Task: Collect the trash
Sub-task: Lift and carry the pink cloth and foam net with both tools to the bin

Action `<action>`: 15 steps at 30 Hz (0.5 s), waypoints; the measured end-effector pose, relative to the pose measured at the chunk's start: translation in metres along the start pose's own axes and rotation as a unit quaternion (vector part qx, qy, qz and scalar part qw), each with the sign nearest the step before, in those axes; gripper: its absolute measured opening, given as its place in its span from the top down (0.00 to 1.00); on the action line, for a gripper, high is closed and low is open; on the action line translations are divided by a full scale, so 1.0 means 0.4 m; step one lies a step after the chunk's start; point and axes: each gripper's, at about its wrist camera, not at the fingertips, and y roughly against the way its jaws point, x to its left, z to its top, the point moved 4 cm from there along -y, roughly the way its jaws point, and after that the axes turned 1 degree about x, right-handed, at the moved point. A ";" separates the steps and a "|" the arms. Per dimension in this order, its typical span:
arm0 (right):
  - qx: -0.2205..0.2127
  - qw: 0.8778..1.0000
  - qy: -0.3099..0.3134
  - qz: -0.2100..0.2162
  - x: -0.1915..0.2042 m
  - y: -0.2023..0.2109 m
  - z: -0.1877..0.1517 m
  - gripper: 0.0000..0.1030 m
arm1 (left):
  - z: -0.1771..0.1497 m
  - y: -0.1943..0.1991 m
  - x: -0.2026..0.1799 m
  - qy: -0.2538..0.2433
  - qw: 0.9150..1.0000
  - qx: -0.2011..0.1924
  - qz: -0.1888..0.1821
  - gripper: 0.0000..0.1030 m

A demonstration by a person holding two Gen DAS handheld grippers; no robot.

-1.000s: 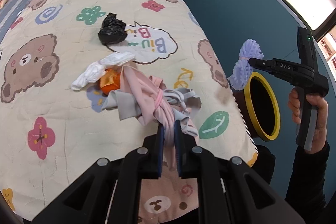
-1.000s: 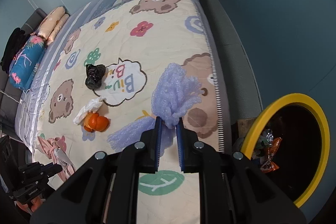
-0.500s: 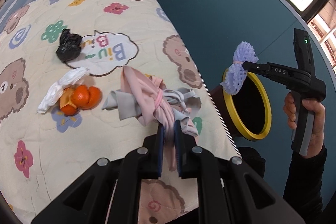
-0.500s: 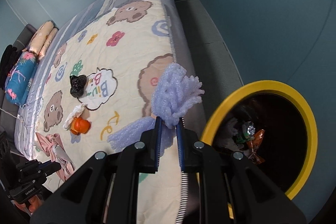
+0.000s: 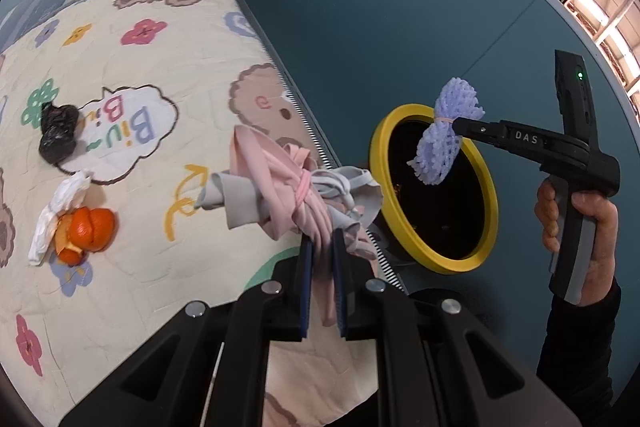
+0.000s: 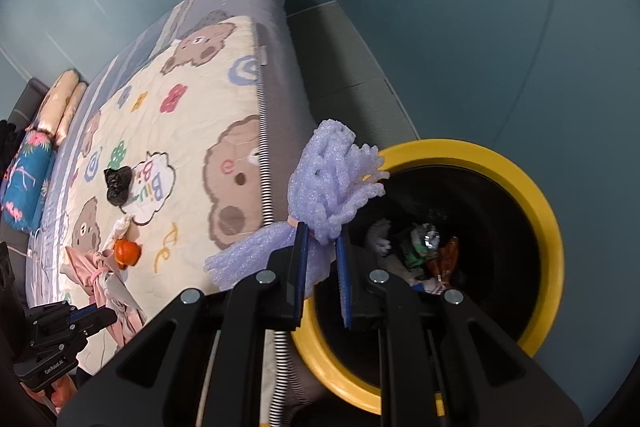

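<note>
My left gripper [image 5: 320, 259] is clamped on a bundle of pink and grey cloth [image 5: 288, 195], jaws nearly together with the fabric pinched between the blue pads; the bundle hangs above the bed's [image 5: 140, 279] near edge, at about 12 o'clock from the jaws in the left wrist view. My right gripper [image 6: 322, 247] holds a purple foam net [image 6: 328, 187] by its tied waist, jaws narrow around it, one tuft fanning up toward 12 o'clock and the other trailing toward 9 o'clock. In the right wrist view the net sits over the near rim of the yellow-rimmed bin [image 6: 548, 227], whose dark inside shows wrappers [image 6: 432, 251] at its bottom, at about 3 o'clock from the jaws. In the left wrist view the same net shows in front of the bin's mouth, at about 2 o'clock from my left jaws, with my right hand [image 5: 580, 223] on the handle at 3 o'clock. On the patterned quilt [image 5: 120, 307] lie a crumpled black bag [image 5: 58, 135] at about 10 o'clock, and nearer, at 9 o'clock, orange peel [image 5: 90, 227] touching a white tissue [image 5: 56, 211]. Pillows [image 6: 40, 155] lie at the bed's far end in the right wrist view, at 9 o'clock
</note>
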 end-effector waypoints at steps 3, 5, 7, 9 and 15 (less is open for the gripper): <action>-0.003 1.000 -0.013 -0.005 -0.044 0.010 0.000 0.87 | 0.012 -0.018 -0.034 -0.012 1.000 0.006 -0.003 0.91; -0.005 1.000 -0.019 -0.008 -0.065 0.015 0.000 0.87 | 0.024 -0.033 -0.061 -0.020 1.000 0.008 -0.005 0.91; -0.007 1.000 -0.023 -0.010 -0.084 0.020 0.000 0.87 | 0.034 -0.048 -0.091 -0.028 0.999 0.011 -0.010 0.91; -0.009 0.999 -0.028 -0.012 -0.103 0.024 0.000 0.87 | 0.035 -0.058 -0.110 -0.034 0.999 0.012 -0.013 0.91; -0.013 0.999 -0.049 -0.020 -0.167 0.023 -0.004 0.87 | 0.043 -0.108 -0.154 -0.042 0.998 0.022 -0.028 0.91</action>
